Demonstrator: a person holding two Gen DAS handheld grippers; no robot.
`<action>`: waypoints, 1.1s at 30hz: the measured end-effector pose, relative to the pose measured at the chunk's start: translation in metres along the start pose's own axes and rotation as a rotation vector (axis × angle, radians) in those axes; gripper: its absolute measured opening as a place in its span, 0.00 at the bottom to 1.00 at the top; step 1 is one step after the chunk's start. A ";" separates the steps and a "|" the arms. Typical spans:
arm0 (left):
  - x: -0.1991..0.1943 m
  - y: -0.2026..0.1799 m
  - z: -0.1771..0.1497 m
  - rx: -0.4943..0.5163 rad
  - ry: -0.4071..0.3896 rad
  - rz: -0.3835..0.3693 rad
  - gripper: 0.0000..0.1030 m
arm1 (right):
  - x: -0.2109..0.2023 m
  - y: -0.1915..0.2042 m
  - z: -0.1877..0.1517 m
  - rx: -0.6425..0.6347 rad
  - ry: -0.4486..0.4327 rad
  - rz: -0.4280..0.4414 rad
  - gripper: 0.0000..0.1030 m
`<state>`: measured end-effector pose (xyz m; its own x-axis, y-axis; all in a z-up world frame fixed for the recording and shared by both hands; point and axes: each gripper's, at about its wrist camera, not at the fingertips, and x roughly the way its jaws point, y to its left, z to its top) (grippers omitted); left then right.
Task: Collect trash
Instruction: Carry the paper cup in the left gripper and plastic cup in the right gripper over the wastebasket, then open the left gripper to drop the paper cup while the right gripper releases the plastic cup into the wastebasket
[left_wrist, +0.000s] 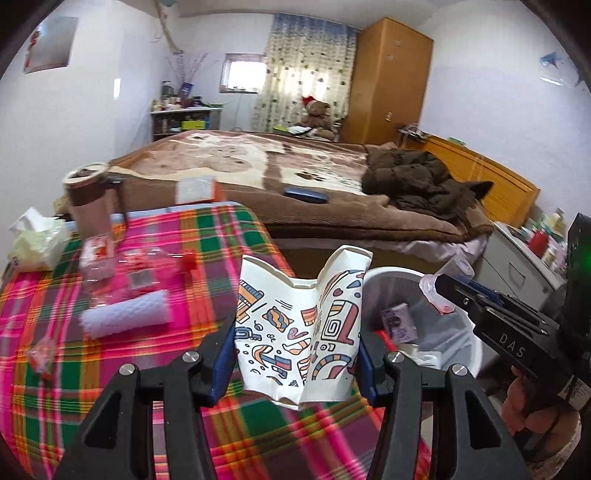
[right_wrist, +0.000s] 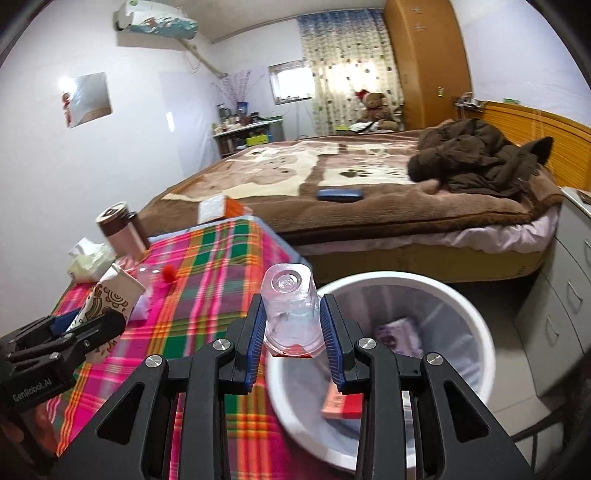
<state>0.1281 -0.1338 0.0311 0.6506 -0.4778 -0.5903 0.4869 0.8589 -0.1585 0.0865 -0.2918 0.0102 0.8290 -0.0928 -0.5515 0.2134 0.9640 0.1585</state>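
Note:
My left gripper (left_wrist: 297, 354) is shut on a crushed white paper cup (left_wrist: 301, 325) with a colourful print, held above the right edge of the plaid table (left_wrist: 207, 243). My right gripper (right_wrist: 293, 332) is shut on a clear plastic cup (right_wrist: 291, 306), bottom pointing forward, held at the near rim of the white trash bin (right_wrist: 461, 306). The bin holds several wrappers, a purple one (right_wrist: 400, 334) among them. The bin (left_wrist: 391, 275) stands on the floor right of the table. The right gripper (left_wrist: 448, 295) with its cup shows over the bin in the left wrist view.
On the table lie a rolled white cloth (left_wrist: 127, 314), a clear bottle with a red cap (left_wrist: 188, 260), a tissue pack (left_wrist: 35, 240), a brown thermos (left_wrist: 88, 195) and a red wrapper (left_wrist: 42, 356). A bed (left_wrist: 295, 177) stands behind. A grey drawer cabinet (right_wrist: 565, 295) is right of the bin.

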 end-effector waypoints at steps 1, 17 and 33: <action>0.004 -0.006 0.000 0.005 0.007 -0.014 0.55 | 0.000 -0.007 0.000 0.008 0.002 -0.014 0.30; 0.063 -0.088 -0.009 0.120 0.114 -0.120 0.55 | 0.010 -0.070 -0.013 0.095 0.059 -0.140 0.30; 0.085 -0.110 -0.004 0.135 0.147 -0.141 0.63 | 0.025 -0.090 -0.015 0.088 0.122 -0.184 0.31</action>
<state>0.1273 -0.2681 -0.0049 0.4838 -0.5509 -0.6800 0.6467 0.7486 -0.1463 0.0801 -0.3774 -0.0299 0.7047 -0.2287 -0.6716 0.4033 0.9079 0.1139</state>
